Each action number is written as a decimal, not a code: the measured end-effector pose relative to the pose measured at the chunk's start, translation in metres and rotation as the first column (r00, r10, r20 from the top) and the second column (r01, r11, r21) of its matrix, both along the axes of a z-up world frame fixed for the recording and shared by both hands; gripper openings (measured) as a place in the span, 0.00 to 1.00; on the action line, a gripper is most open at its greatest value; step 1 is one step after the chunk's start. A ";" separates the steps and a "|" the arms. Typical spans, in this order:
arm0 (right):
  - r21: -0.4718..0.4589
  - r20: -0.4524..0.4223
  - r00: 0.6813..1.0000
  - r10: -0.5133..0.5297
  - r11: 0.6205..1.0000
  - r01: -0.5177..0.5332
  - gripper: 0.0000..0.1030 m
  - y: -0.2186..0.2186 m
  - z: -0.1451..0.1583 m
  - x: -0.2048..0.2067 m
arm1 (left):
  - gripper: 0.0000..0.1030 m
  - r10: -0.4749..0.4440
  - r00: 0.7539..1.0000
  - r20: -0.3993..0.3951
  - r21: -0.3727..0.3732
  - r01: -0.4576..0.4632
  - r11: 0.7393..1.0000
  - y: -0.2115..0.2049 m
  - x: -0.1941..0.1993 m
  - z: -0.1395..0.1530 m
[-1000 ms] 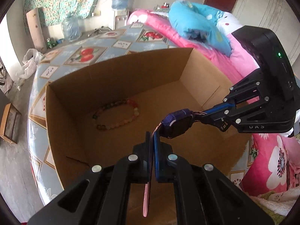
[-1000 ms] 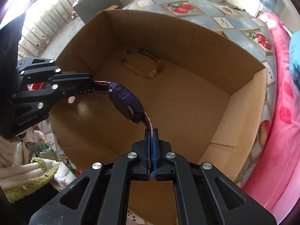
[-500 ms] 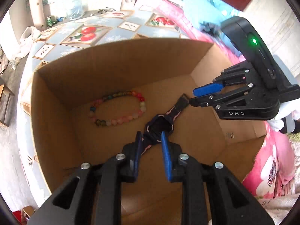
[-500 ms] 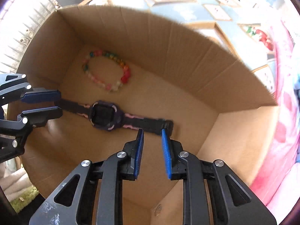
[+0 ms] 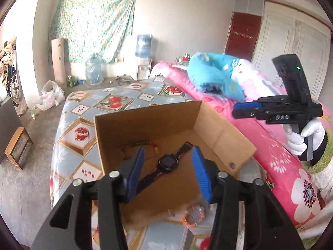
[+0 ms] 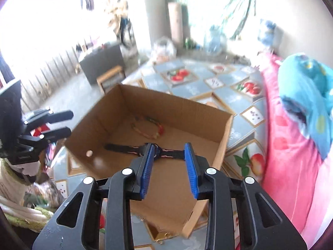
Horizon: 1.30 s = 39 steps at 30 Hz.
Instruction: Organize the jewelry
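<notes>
Watch (image 5: 168, 162) in cardboard box (image 5: 145, 116)

A table with a fruit-patterned oilcloth (image 5: 87, 112) spreads out ahead of the tongs. To the right of them runs a bed under a pink floral quilt (image 5: 276, 158), with a blue pillow (image 5: 216, 73) lying on it farther back. Far ahead, against the back wall, hangs a green flowered curtain (image 5: 91, 27). Below it stand a water dispenser with a blue bottle (image 5: 143, 48) and a clear water jug (image 5: 93, 70) on the floor. A white plastic bag (image 5: 50, 95) lies left of the jug. A small wooden stool (image 5: 16, 148) stands left of the table. A dark red door (image 5: 243, 35) shows far right.
</notes>
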State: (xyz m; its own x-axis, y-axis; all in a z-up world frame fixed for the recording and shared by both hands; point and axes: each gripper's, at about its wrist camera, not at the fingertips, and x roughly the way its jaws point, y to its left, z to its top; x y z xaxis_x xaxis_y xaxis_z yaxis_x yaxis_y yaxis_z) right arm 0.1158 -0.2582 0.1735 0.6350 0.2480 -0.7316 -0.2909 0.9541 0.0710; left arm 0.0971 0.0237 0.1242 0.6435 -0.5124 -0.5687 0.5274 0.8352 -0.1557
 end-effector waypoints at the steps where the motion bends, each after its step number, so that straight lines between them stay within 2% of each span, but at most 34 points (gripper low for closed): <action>1: 0.029 0.034 0.999 -0.008 1.000 0.007 0.31 -0.003 0.000 -0.021 | 0.49 0.006 1.000 0.012 -0.001 -0.006 1.000 0.003 -0.011 -0.001; 3: 0.080 0.062 0.997 -0.037 0.996 0.032 0.32 -0.010 -0.007 -0.056 | 0.53 0.025 0.999 0.020 -0.009 -0.025 1.000 0.008 -0.036 -0.008; 5: 0.126 0.063 0.995 -0.074 0.990 0.066 0.32 -0.017 -0.020 -0.074 | 0.54 0.038 0.999 -0.017 -0.033 -0.038 0.999 0.010 -0.056 -0.022; 10: 0.296 -0.111 0.976 -0.189 0.931 0.214 0.33 -0.017 -0.085 -0.098 | 0.54 0.005 0.990 -0.142 -0.047 -0.011 0.999 -0.012 -0.075 -0.065; 14: 0.310 -0.231 0.949 -0.213 0.909 0.279 0.33 -0.011 -0.119 -0.104 | 0.54 -0.074 0.977 -0.198 -0.068 0.061 0.996 -0.042 -0.070 -0.089; 17: 0.293 -0.247 0.944 -0.220 0.911 0.289 0.34 -0.007 -0.123 -0.110 | 0.54 -0.097 0.980 -0.176 -0.018 0.096 0.995 -0.065 -0.067 -0.100; 20: 0.305 -0.241 0.943 -0.229 0.905 0.298 0.34 -0.011 -0.120 -0.109 | 0.53 -0.088 0.985 -0.147 0.092 0.103 0.990 -0.085 -0.061 -0.112; 24: 0.317 -0.250 0.939 -0.236 0.896 0.310 0.34 -0.014 -0.125 -0.111 | 0.35 -0.089 0.988 -0.124 0.232 0.116 0.966 -0.105 -0.054 -0.131; 29: 0.329 -0.275 0.934 -0.227 0.891 0.313 0.34 -0.013 -0.137 -0.111 | 0.18 -0.085 0.987 -0.133 0.305 0.122 0.945 -0.109 -0.046 -0.147; 31: 0.330 -0.283 0.934 -0.220 0.891 0.310 0.34 -0.012 -0.140 -0.110 | 0.10 -0.093 0.988 -0.123 0.308 0.127 0.943 -0.111 -0.046 -0.148; 33: 0.333 -0.288 0.933 -0.215 0.891 0.309 0.34 -0.011 -0.142 -0.108 | 0.09 -0.086 0.991 -0.107 0.300 0.115 0.947 -0.109 -0.045 -0.144; 39: 0.342 -0.306 0.930 -0.204 0.888 0.308 0.34 -0.011 -0.145 -0.103 | 0.09 -0.054 0.995 -0.085 0.142 0.066 0.988 -0.078 -0.038 -0.113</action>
